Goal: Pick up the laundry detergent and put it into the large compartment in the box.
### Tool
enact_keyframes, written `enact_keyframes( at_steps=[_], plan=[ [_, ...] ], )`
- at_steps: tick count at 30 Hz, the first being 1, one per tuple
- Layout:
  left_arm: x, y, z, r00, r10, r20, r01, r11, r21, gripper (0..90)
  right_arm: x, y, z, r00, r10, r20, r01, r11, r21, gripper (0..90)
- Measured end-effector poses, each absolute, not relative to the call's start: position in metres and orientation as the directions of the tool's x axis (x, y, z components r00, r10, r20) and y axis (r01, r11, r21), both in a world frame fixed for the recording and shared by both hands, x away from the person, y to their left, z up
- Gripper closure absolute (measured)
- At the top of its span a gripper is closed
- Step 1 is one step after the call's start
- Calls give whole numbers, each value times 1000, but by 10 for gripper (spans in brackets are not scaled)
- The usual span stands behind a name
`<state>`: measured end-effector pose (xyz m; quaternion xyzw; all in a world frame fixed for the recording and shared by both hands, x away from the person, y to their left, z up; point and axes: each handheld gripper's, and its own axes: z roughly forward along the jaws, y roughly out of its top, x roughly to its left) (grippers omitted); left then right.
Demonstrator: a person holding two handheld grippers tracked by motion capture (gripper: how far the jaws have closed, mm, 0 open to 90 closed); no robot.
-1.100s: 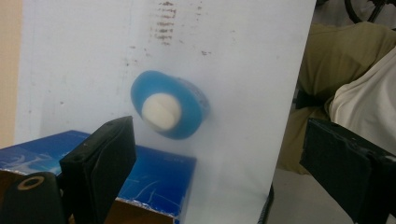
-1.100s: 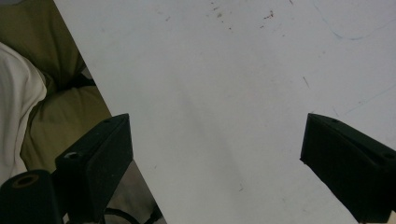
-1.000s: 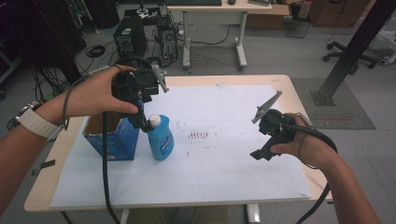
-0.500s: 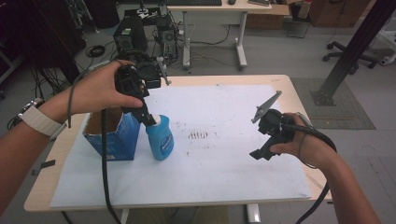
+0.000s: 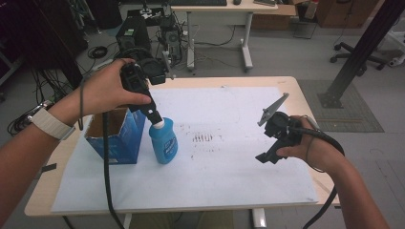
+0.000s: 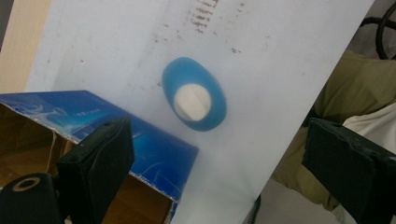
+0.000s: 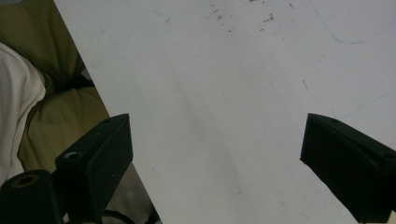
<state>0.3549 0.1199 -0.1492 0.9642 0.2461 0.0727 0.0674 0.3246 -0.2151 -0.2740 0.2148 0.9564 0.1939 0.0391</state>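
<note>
**Left Gripper Above Upright Blue Bottle, Jaws Spread**

The blue plastic bottle with a white cap stands upright on the white paper sheet that covers the light wooden table. The bottle is just beside the open blue cardboard box, at that box's right-hand corner in the high view. Whether bottle and box touch cannot be determined.

The left gripper is held by the left hand directly above the bottle and points downward at the cap. In the left gripper view, the two black jaws are spread wide. The bottle appears from above between and beyond them, with neither jaw in contact with it. The box lies behind the left-side jaw in that view, with its brown interior visible. In the high view the jaw tips are close to the white cap; contact cannot be confirmed from that view.

The right gripper is held by the right hand over the right part of the sheet, well apart from the bottle. In the right gripper view, its jaws are spread wide over bare paper and hold nothing.

A patch of small dark marks lies on the sheet between the bottle and the right gripper.
</note>
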Motion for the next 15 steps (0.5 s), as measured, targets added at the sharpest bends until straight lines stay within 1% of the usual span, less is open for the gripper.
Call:
enact_keyframes(
  at_steps=[10, 15],
  plan=[
    [361, 121, -149, 802, 589, 95, 570, -804, 172, 93, 326, -213, -273, -905, 425, 8, 394, 832, 390, 92],
    [363, 120, -150, 780, 618, 100, 600, -783, 162, 96, 326, -213, -273, -907, 421, 8, 391, 833, 391, 92]
  ],
)
